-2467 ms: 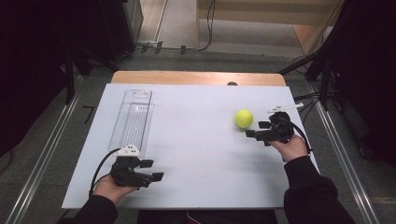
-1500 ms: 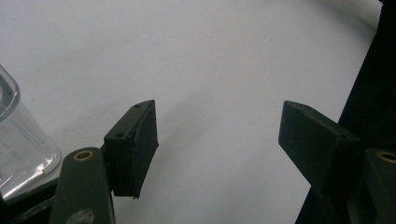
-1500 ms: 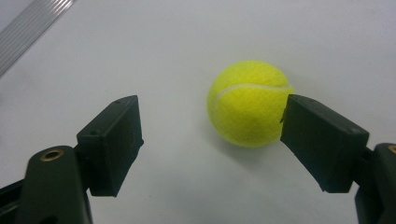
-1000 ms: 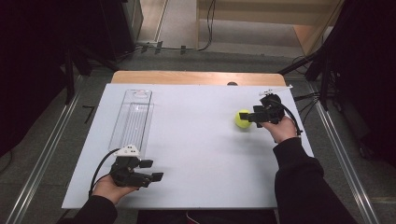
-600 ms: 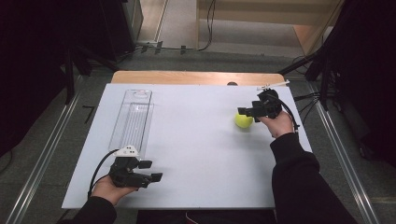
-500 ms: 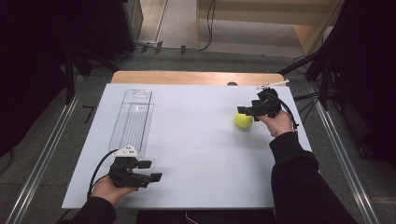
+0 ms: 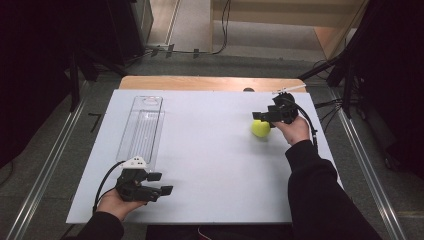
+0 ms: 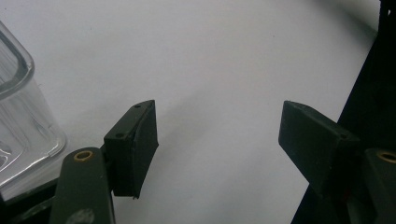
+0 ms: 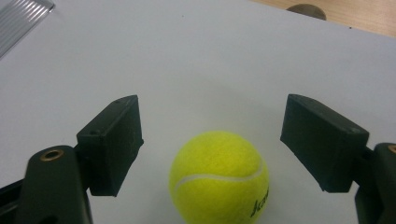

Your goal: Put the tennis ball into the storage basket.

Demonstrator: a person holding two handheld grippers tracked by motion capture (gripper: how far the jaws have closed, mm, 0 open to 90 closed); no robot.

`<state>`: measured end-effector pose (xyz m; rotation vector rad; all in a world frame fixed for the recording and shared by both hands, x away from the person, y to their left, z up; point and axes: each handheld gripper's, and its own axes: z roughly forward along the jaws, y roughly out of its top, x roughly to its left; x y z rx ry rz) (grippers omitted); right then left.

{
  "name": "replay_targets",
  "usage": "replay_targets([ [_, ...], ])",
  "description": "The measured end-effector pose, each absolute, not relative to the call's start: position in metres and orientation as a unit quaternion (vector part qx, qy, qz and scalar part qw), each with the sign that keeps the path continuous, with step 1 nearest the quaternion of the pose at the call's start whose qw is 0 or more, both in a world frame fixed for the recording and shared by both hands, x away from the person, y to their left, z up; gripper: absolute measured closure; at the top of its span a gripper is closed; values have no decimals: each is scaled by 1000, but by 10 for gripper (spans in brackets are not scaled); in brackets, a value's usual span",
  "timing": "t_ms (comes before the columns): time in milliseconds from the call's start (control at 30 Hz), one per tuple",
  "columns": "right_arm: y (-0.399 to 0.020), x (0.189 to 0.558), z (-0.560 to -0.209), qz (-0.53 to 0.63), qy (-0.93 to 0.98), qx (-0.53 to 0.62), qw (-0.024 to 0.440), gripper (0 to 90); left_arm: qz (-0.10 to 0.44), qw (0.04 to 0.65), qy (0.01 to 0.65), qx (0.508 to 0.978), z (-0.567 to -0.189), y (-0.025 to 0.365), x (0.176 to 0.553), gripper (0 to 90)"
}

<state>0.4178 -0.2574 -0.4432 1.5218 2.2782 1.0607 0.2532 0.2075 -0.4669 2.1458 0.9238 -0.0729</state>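
Observation:
A yellow tennis ball (image 7: 260, 128) (image 9: 219, 177) rests on the white table top at the right side. My right gripper (image 7: 262, 116) (image 9: 212, 140) hovers just over it, open, with its jaws spread to either side of the ball and not touching it. A clear plastic tube container (image 7: 142, 128) (image 8: 21, 112) lies lengthwise on the left half of the table. My left gripper (image 7: 161, 183) (image 8: 217, 135) rests near the front left edge, just in front of the container's near end, open with nothing between its jaws.
The white board (image 7: 200, 165) covers a wooden table whose back edge (image 7: 210, 83) shows beyond it. A small dark round object (image 7: 247, 90) (image 9: 306, 10) sits at the board's back edge. Metal rails and cables run along the floor on both sides.
My right gripper has moved from beside the ball's right to over the ball's far side, with its jaws now straddling it. The left gripper and the container have stayed in place.

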Motion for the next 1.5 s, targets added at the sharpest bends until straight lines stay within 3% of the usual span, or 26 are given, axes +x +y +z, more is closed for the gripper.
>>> replay_targets([
  [1500,-254,418,-484,333,773,534,79,186,-31,388,353,851,-466,206,253,291],
])
